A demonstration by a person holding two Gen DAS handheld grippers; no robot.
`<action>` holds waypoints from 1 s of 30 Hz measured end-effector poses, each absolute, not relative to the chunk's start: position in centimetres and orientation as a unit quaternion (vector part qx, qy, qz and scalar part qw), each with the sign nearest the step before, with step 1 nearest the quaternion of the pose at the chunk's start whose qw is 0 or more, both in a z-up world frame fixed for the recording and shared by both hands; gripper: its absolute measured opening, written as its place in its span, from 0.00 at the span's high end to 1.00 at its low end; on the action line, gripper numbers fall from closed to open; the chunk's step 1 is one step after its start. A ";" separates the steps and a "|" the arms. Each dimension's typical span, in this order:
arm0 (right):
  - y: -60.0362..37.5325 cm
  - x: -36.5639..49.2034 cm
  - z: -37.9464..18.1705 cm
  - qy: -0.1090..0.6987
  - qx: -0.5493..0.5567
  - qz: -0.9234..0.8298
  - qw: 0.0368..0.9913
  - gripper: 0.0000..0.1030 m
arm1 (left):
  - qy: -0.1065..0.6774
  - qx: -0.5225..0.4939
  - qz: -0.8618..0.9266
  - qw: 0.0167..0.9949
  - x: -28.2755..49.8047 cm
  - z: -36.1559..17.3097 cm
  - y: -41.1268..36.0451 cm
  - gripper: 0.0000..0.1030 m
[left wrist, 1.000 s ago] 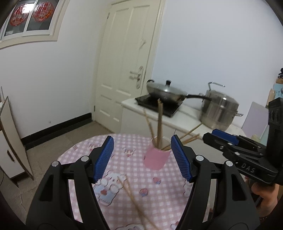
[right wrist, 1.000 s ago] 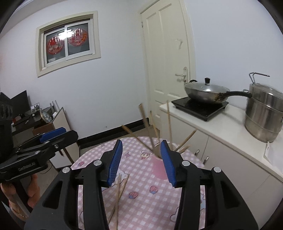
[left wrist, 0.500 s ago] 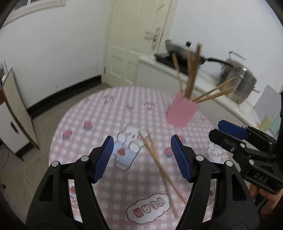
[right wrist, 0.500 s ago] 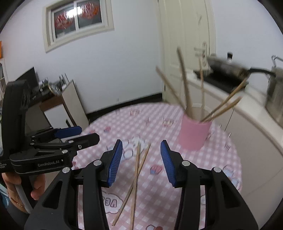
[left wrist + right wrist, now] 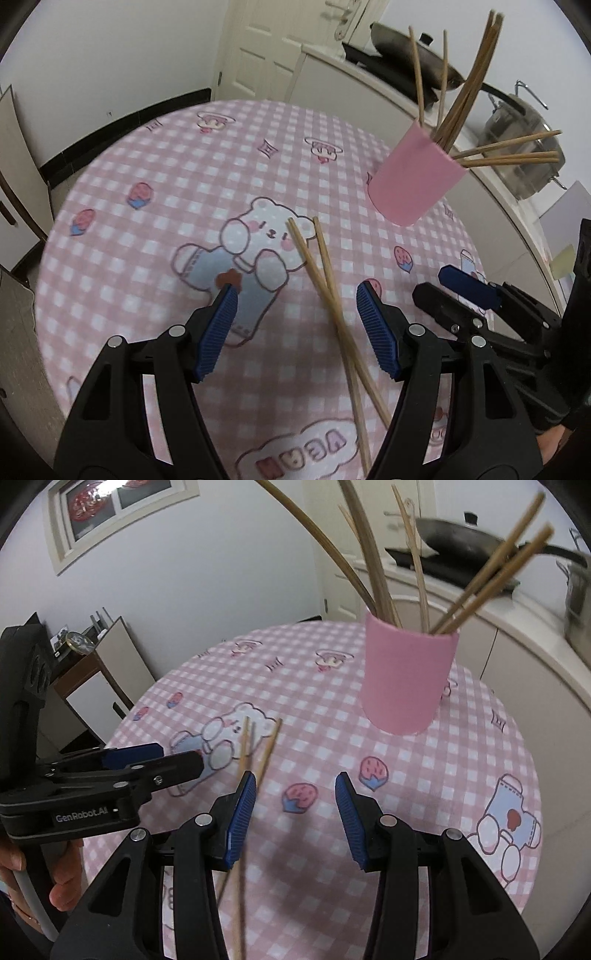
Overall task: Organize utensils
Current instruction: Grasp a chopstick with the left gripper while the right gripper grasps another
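Pink gingham tablecloth under my left gripper, jaws released over two crossed chopsticks; my right gripper released too; pink cup holding chopsticks near the table's far edge

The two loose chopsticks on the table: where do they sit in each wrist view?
Left wrist: the loose chopsticks lie crossed at lower centre, between the left gripper fingers.
Right wrist: the loose chopsticks show lower left of centre, partly behind the right gripper left finger.
Shared landmark: the pink cup beyond them.
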State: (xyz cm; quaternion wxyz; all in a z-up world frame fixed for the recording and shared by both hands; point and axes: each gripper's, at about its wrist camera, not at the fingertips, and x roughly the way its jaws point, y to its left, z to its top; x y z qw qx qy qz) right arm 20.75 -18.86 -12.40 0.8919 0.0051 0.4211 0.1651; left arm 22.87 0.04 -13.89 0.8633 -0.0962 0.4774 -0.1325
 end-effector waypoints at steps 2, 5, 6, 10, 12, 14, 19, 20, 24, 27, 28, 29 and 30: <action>-19.2 21.1 -13.0 0.427 0.010 0.167 0.888 0.59 | 0.485 -0.098 -0.127 0.859 23.7 -14.4 -0.4 0.36; -19.4 21.7 -13.7 0.435 0.013 0.169 0.884 0.59 | 0.498 -0.092 -0.123 0.854 24.8 -15.2 -1.1 0.53; -19.5 21.8 -13.9 0.437 0.014 0.170 0.883 0.59 | 0.501 -0.090 -0.122 0.852 25.1 -15.4 -1.3 0.57; -19.6 22.5 -14.5 0.443 0.018 0.172 0.880 0.59 | 0.514 -0.087 -0.115 0.845 26.1 -16.2 -1.6 0.65; -19.5 22.8 -14.7 0.445 0.017 0.173 0.878 0.59 | 0.520 -0.089 -0.116 0.842 26.6 -16.7 -1.8 0.66; -19.4 23.0 -14.8 0.447 0.017 0.173 0.877 0.59 | 0.520 -0.086 -0.114 0.842 26.7 -16.8 -1.8 0.76; -19.0 23.6 -15.1 0.453 0.017 0.175 0.874 0.59 | 0.523 -0.093 -0.124 0.838 27.1 -17.1 -1.5 0.91; -18.9 23.7 -15.2 0.455 0.018 0.177 0.873 0.59 | 0.523 -0.096 -0.128 0.837 27.1 -17.1 -1.3 0.91; -18.0 24.3 -15.6 0.467 0.014 0.185 0.865 0.59 | 0.520 -0.092 -0.122 0.840 27.0 -17.0 -0.6 0.92; -17.1 24.9 -16.0 0.476 0.015 0.190 0.859 0.59 | 0.520 -0.089 -0.116 0.842 26.8 -16.9 0.1 0.92; -16.8 25.0 -16.1 0.479 0.015 0.192 0.857 0.59 | 0.520 -0.089 -0.114 0.842 26.7 -17.0 0.5 0.92; -16.5 25.2 -16.2 0.481 0.013 0.192 0.855 0.59 | 0.520 -0.088 -0.111 0.843 26.7 -16.9 0.8 0.92; -16.1 25.4 -16.3 0.484 0.010 0.194 0.853 0.59 | 0.519 -0.088 -0.109 0.843 26.6 -16.9 1.0 0.92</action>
